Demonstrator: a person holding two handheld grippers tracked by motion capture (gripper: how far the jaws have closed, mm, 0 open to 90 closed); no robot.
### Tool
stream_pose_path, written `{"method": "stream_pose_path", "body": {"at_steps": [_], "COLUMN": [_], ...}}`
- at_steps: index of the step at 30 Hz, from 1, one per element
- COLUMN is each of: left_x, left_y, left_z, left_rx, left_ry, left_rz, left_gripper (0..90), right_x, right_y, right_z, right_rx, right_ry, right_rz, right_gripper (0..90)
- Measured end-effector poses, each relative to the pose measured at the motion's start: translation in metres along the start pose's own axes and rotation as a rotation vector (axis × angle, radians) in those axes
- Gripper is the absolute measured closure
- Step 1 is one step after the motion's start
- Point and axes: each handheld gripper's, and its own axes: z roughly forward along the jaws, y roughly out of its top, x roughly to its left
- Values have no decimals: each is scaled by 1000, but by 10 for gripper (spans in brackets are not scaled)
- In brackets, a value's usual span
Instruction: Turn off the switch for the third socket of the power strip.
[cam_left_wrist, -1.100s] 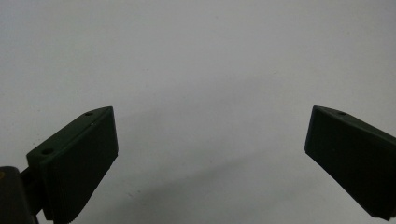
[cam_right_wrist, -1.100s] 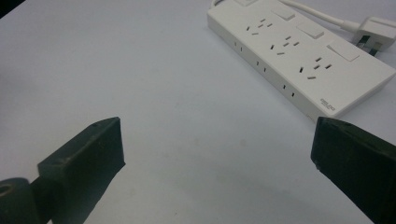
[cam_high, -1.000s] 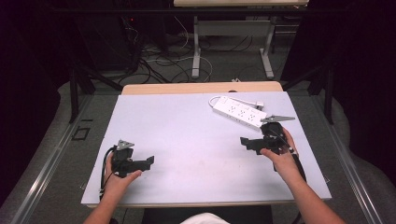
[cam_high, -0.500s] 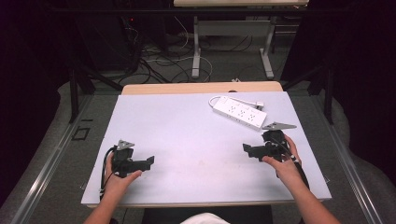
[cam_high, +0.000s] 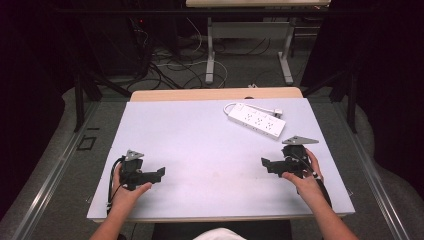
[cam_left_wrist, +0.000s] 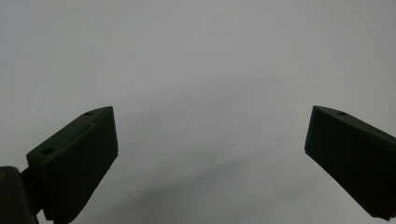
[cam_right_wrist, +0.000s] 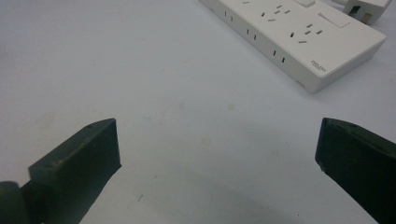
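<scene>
I am holding the right gripper (cam_high: 265, 163) low over the table (cam_high: 200, 145), jaws spread wide and gripping nothing. The power strip (cam_high: 256, 120) is lying flat at the far right of the table, its cord curled behind it, well apart from that gripper. I am resting the left gripper (cam_high: 159, 172) near the front left edge, jaws likewise wide open and empty. I judge the approach step is in hand; next I am needing to advance the right gripper forward to straddle the strip's near edge.

power strip (cam_high: 256, 120) on table (cam_high: 200, 135), far right
</scene>
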Motion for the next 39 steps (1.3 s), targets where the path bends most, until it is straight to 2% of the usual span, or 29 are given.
{"method": "stream_pose_path", "body": {"at_steps": [3,6,8,14,31,39], "left_x": [0,0,0,0,0,0], "left_y": [0,0,0,0,1,1], "left_z": [0,0,0,0,1,1], "left_rx": [-5,-8,-8,-7,-3,2], "left_ry": [-2,-3,-3,-3,-3,-5], "left_rz": [-3,-3,-2,-3,0,-1], "left_gripper": [24,24,24,24,24,24], "right_x": [-1,-1,-2,-7,-17,-17], "right_y": [-3,-5,-8,-14,-19,-19], "right_z": [1,2,3,6,11,12], "right_rx": [-5,-8,0,16,28,28], "right_ry": [6,-24,-31,-26,-44,-43], "right_rz": [0,-30,-30,-5,21,10], "right_gripper": [0,0,0,0,0,0]}}
